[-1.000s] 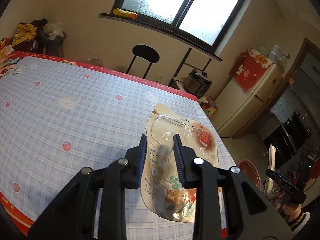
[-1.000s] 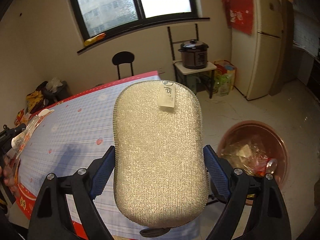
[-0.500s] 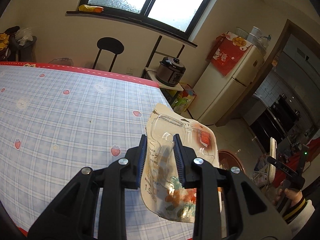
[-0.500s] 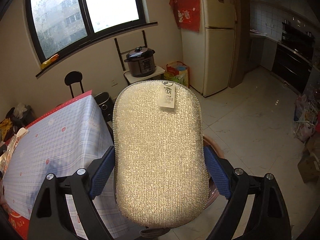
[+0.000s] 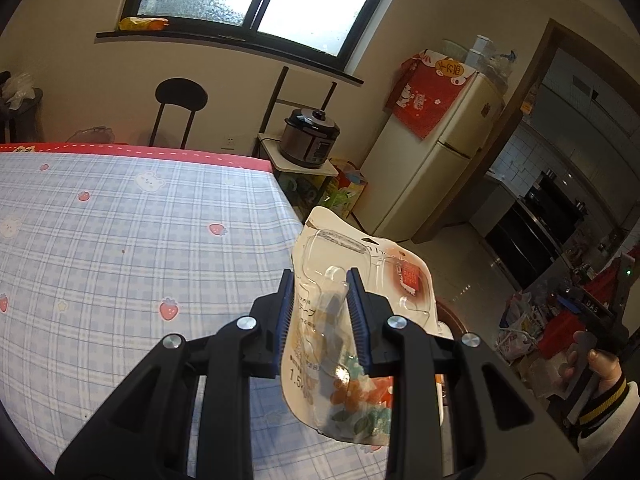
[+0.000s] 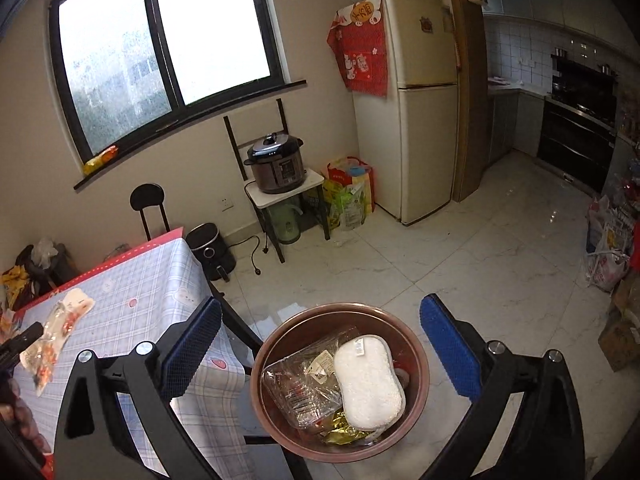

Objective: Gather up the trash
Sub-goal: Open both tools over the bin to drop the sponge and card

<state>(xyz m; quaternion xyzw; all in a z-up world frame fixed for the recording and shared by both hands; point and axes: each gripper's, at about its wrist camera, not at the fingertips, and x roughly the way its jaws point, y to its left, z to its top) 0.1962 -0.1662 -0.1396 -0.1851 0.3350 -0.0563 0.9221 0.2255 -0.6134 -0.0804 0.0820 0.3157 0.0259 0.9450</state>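
Writing on the blister pack point(image 5: 360, 320) is only partly legible: "1.5" near its lower edge, small Japanese characters beside the left pad, a red label at upper right too small to read. The left gripper point(image 5: 320, 304) is clamped on this clear pack, both blue pads pressing its middle, holding it above the near right corner of the table point(image 5: 120, 240), whose blue plaid cloth carries strawberry and bear prints and a red border. The right gripper point(image 6: 320, 344) stands wide, its jaws having just been opening, with nothing between the pads. Directly below it the brown bin point(image 6: 340, 384) sits on the floor just beside the table edge; the white sponge point(image 6: 368, 384) lies inside at right, resting on a clear plastic tray point(image 6: 300, 388) and a yellow wrapper. A small tag on the sponge is unreadable. Right of the bin the tiled floor point(image 6: 480, 260) lies open toward the fridge point(image 6: 420, 120), which bears a red cloth with gold characters I cannot read.
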